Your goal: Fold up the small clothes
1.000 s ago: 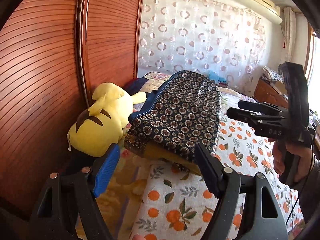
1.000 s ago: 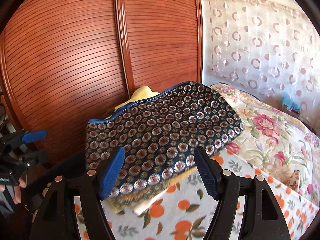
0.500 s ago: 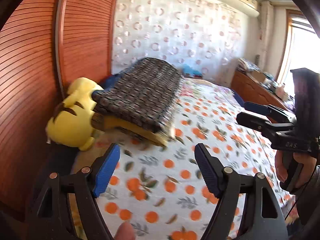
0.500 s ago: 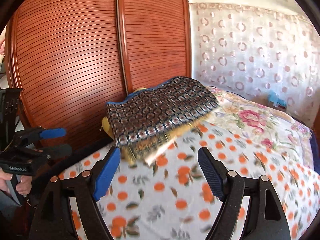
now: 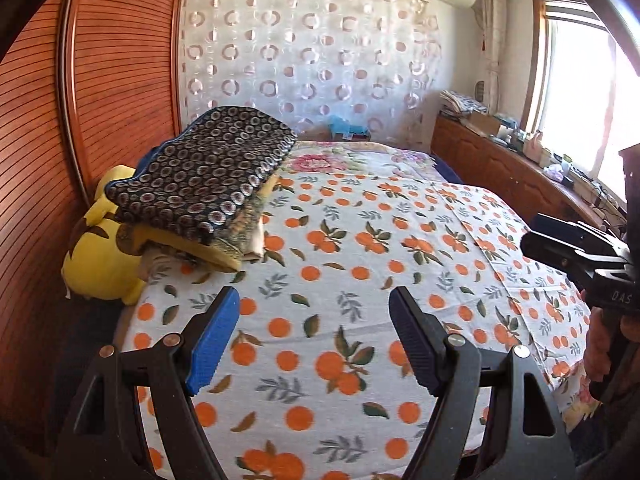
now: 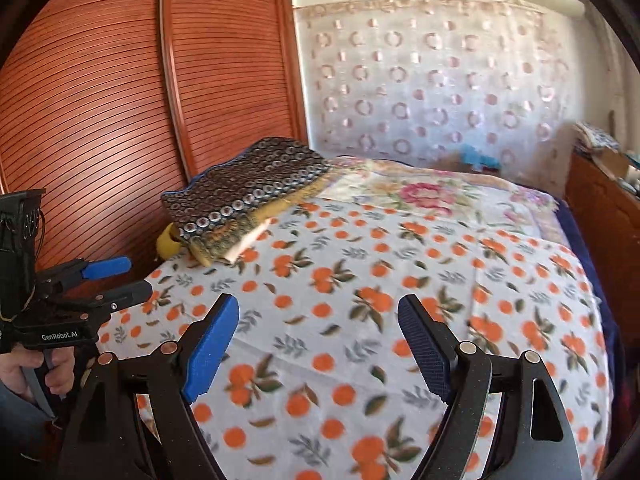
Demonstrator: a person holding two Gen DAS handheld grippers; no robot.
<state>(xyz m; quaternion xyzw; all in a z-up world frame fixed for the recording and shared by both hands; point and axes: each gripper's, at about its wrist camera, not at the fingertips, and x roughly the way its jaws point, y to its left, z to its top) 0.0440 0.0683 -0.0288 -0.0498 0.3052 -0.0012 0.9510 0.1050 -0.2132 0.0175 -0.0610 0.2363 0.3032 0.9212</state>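
A flat folded stack of clothes [image 5: 208, 184], topped by dark circle-patterned fabric, rests at the far left of the orange-printed bedsheet [image 5: 360, 280], against a yellow plush toy [image 5: 100, 264]; both the left gripper [image 5: 314, 344] and right gripper [image 6: 318, 354] hang over the sheet, jaws parted and empty.

Cloth bedsheet [image 5: 360, 280] matt w/ orange print, folded clothes [image 5: 208, 176] woven cloth, wardrobe [image 6: 100, 100] ribbed glossy wood.

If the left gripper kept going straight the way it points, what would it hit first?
Most likely the orange-print bedsheet: the left gripper tilts down at bare sheet, its fingers empty. The folded pile lies off to the left.
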